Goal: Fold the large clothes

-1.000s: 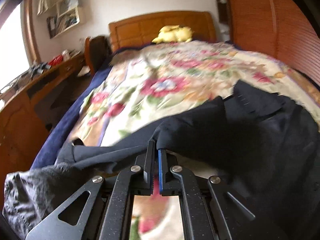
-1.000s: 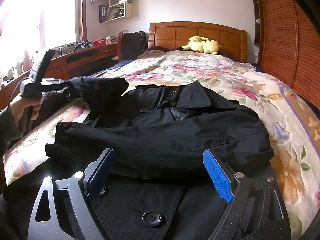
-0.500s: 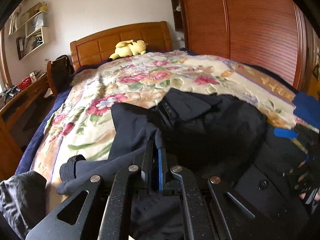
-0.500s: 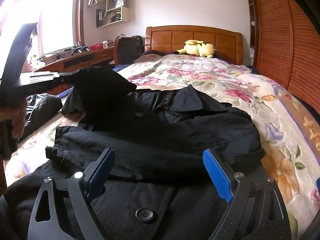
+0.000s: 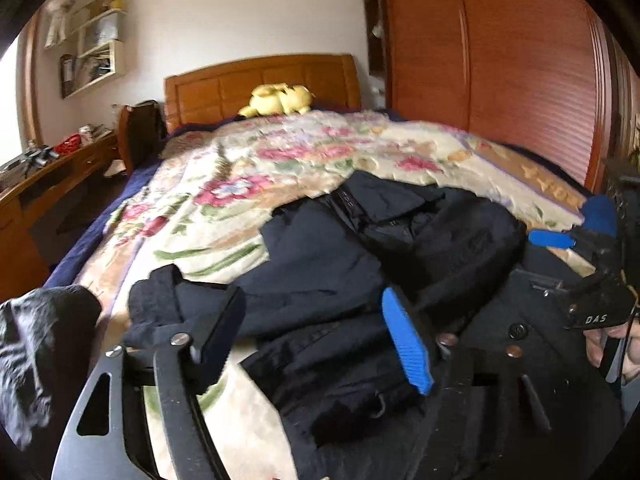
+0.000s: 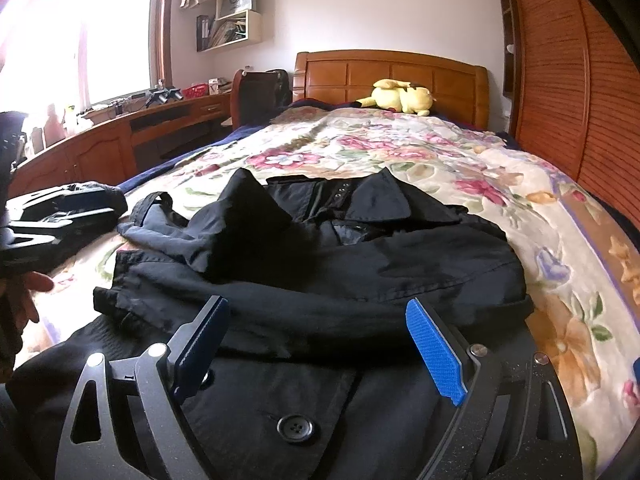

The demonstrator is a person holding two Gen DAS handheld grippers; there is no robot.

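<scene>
A large black coat point(image 5: 424, 240) point(image 6: 360, 272) lies front-up on the flowered bedspread point(image 5: 224, 216), collar towards the headboard. Its left sleeve point(image 6: 224, 220) point(image 5: 312, 256) is laid over the chest. My left gripper point(image 5: 312, 332) hovers just above that sleeve with its jaws opening; cloth lies below them and no pad presses on it. It also shows at the left edge of the right wrist view point(image 6: 60, 216), in a hand. My right gripper point(image 6: 318, 344) stands open over the buttoned lower front, holding nothing, and appears at the right of the left wrist view point(image 5: 576, 228).
A crumpled dark grey garment point(image 5: 40, 352) lies at the bed's left edge. A yellow plush toy point(image 6: 400, 96) sits by the wooden headboard point(image 6: 392, 76). A slatted wardrobe point(image 5: 500, 80) lines the right side; a desk point(image 6: 120, 136) and chair point(image 6: 260, 88) stand on the left.
My left gripper swung right with the sleeve pinched, carried it over the coat's chest, then opened and let it go. The right gripper has stayed put.
</scene>
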